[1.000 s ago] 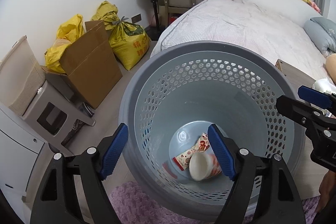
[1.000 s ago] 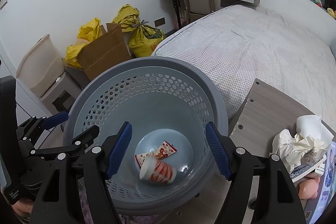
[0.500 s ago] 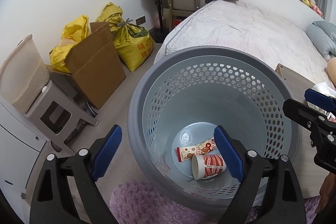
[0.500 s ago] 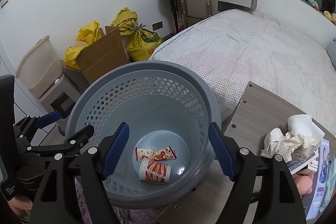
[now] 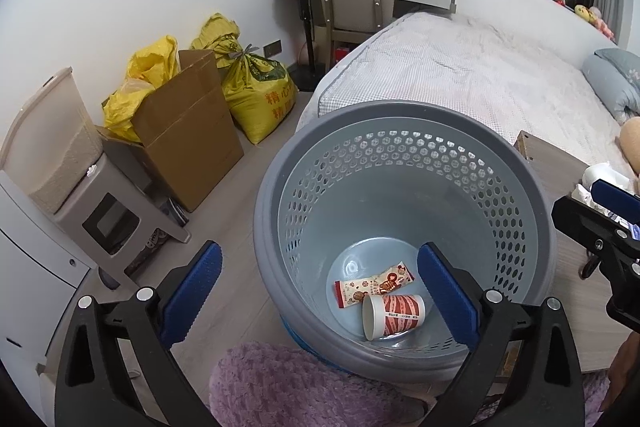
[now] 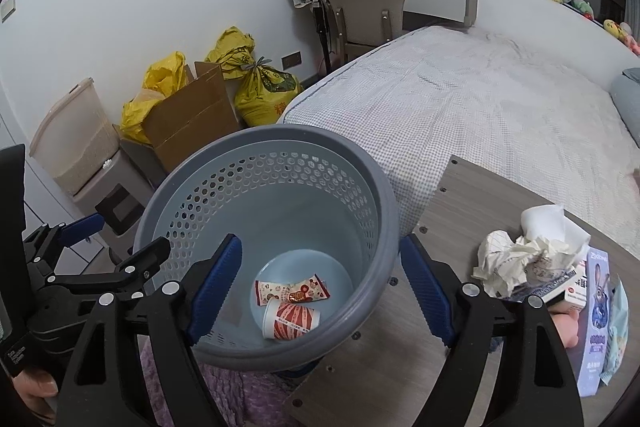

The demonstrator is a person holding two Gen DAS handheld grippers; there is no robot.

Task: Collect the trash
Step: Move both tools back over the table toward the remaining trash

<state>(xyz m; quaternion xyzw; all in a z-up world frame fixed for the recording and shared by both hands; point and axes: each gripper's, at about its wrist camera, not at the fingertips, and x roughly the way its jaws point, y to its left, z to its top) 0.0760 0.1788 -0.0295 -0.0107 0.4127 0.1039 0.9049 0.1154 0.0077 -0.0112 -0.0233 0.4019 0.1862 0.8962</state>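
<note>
A grey perforated basket point(image 5: 400, 115) point(image 6: 280, 131) stands on the floor below both grippers. On its bottom lie a red-and-white paper cup point(image 5: 400, 313) point(image 6: 294, 317) on its side and a snack wrapper point(image 5: 372, 287) point(image 6: 292, 291). My left gripper point(image 5: 320, 279) hovers over the basket's near rim, its jaws opening with nothing between them. My right gripper point(image 6: 320, 263) hangs above the basket, jaws also opening and empty. Crumpled white paper point(image 6: 516, 259) sits on the wooden table point(image 6: 460, 195) at the right.
A cartoon-printed box point(image 6: 596, 307) lies by the crumpled paper. A cardboard box point(image 5: 188, 131), yellow sacks point(image 5: 256, 91) and a beige storage bin point(image 5: 52, 139) line the wall. The bed point(image 5: 460, 75) lies behind the basket, and a purple rug point(image 5: 300, 387) in front.
Both grippers' jaws have spread wider and both have pulled up and back from the basket. The cup has tipped and come to rest on its side beside the wrapper.
</note>
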